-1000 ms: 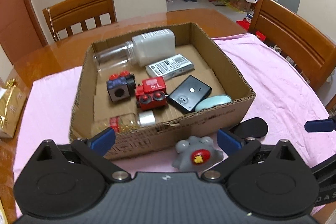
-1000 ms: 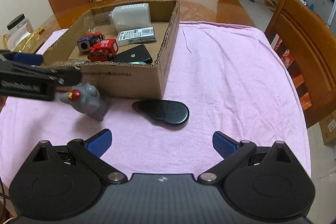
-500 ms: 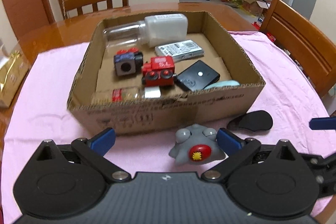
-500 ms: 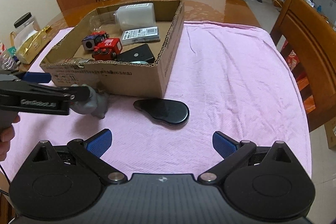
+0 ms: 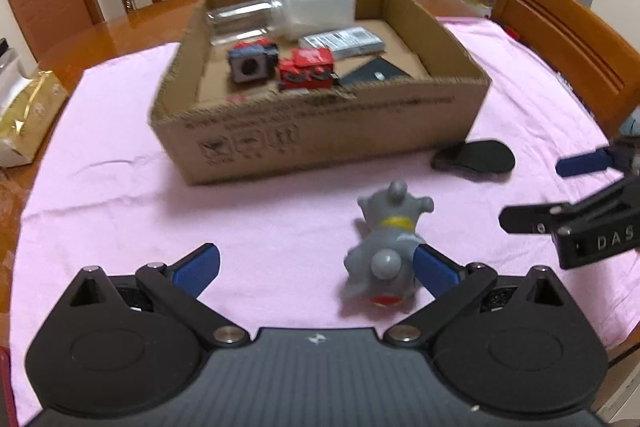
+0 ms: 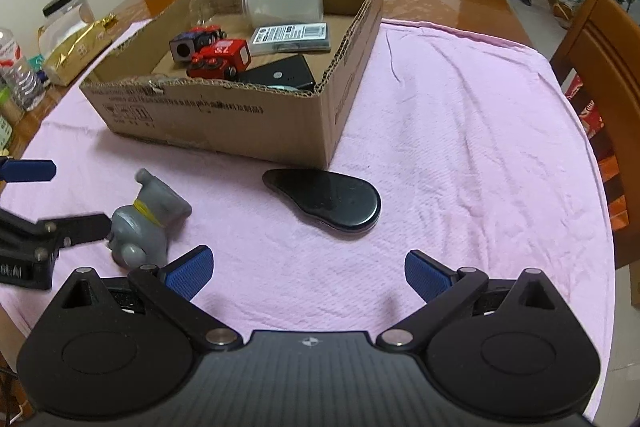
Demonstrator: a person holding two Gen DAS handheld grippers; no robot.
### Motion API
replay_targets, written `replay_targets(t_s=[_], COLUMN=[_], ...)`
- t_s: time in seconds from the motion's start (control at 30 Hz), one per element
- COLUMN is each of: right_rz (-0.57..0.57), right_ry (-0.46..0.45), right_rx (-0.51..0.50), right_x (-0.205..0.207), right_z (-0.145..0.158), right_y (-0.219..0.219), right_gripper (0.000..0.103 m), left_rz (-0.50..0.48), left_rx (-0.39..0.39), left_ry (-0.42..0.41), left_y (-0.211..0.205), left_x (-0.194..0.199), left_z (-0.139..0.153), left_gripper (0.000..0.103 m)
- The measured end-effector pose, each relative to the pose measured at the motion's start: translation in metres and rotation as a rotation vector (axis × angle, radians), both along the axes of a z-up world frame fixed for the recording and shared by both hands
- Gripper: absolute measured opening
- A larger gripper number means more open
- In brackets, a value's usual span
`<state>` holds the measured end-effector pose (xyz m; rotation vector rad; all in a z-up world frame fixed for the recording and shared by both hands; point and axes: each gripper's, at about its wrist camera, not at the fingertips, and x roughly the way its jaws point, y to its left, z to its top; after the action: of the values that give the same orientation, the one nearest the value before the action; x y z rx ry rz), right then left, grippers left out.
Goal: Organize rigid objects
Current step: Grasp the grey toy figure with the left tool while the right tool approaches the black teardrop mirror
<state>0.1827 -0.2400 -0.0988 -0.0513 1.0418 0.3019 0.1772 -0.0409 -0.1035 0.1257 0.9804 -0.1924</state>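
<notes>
A grey toy figure (image 5: 386, 247) lies tipped over on the pink cloth (image 5: 120, 187), its side against the right finger (image 5: 434, 269) of my open left gripper (image 5: 316, 267). In the right wrist view the toy (image 6: 148, 219) touches the lower finger of the left gripper (image 6: 56, 199). A flat black object (image 6: 324, 197) rests ahead of my open, empty right gripper (image 6: 308, 271), close to the cardboard box (image 6: 224, 115). The box (image 5: 320, 131) holds a red toy train (image 5: 306, 69), a cube toy (image 5: 250, 65), a white jar (image 5: 318, 5), a silver pack and a black device.
A gold bag (image 5: 28, 111) and plastic containers (image 6: 66, 9) stand on the wooden table to the left. Wooden chairs (image 5: 568, 39) flank the far and right sides. Open pink cloth (image 6: 480, 147) lies right of the box.
The left gripper has drawn back from the box. The grey toy, upright beside the box before, now lies toppled farther from it against the left gripper's right finger. Both grippers stay open.
</notes>
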Motion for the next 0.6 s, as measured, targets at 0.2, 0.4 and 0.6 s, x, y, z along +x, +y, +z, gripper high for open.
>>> replay_targets(t_s=[0.2, 0.4, 0.6], right_rz=[0.042, 0.032, 0.038], right_ry=[0.002, -0.007, -0.03], right_rx=[-0.042, -0.038, -0.031], right_x=[0.004, 0.011, 0.02], right_z=[-0.007, -0.011, -0.015], right_y=[-0.005, -0.009, -0.001], right_gripper=[0.103, 0.103, 0.103], left_rz=[-0.032, 0.002, 0.048], left_rx=[-0.02, 0.022, 0.088], left_ry=[0.022, 0.057, 0.061], left_y=[-0.016, -0.012, 0.009], left_x=[-0.001, 0.0, -0.012], left_z=[-0.019, -0.035, -0.034], left_gripper=[0.102, 0.102, 0.102])
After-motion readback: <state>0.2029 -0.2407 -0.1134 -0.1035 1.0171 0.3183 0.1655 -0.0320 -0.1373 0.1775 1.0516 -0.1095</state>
